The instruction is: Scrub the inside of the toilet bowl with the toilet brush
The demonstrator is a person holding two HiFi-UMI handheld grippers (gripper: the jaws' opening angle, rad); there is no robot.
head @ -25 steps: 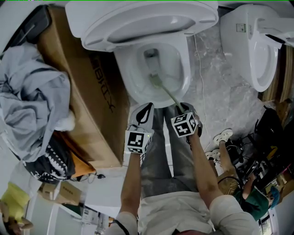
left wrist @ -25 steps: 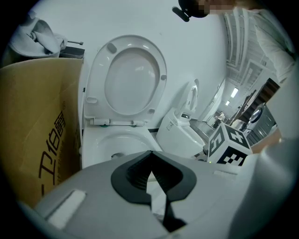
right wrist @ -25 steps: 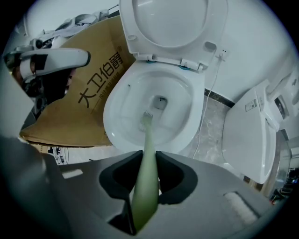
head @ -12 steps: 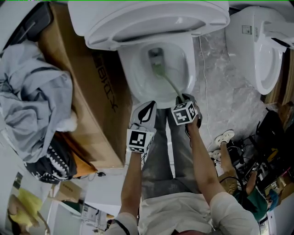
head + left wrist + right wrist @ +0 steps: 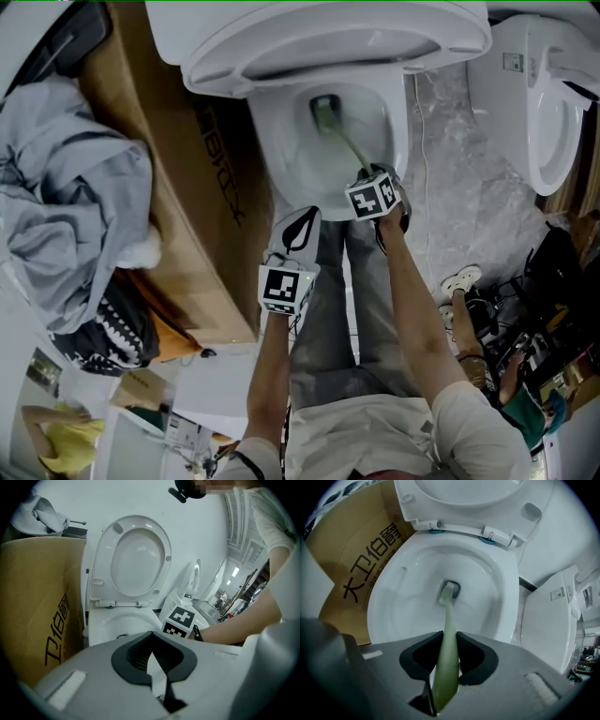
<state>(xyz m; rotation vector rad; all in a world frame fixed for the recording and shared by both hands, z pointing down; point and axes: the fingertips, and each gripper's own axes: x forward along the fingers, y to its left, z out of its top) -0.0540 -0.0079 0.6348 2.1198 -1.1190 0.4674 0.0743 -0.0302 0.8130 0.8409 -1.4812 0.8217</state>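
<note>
The white toilet bowl [image 5: 281, 141] stands at the top of the head view with its seat and lid [image 5: 328, 42] raised. A pale green toilet brush [image 5: 345, 141] reaches from my right gripper [image 5: 367, 176] down into the bowl. In the right gripper view the jaws are shut on the brush handle [image 5: 447, 634], and the brush head [image 5: 449, 590] sits at the drain of the bowl [image 5: 398, 597]. My left gripper [image 5: 297, 228] hangs in front of the bowl rim, shut with nothing in it. The left gripper view shows that gripper [image 5: 152, 660], the raised seat [image 5: 133, 559] and the right gripper's marker cube [image 5: 180, 620].
A tall cardboard box [image 5: 202, 197] stands against the bowl's left side, with grey cloth [image 5: 66, 187] heaped beyond it. A second white toilet [image 5: 539, 103] is at the right. A thin cable [image 5: 419, 178] runs over the marble floor. Another person's shoes [image 5: 457, 277] are at the lower right.
My right gripper has pushed forward over the bowl's front rim, driving the brush head from the middle of the bowl up to the drain. The left gripper has barely moved.
</note>
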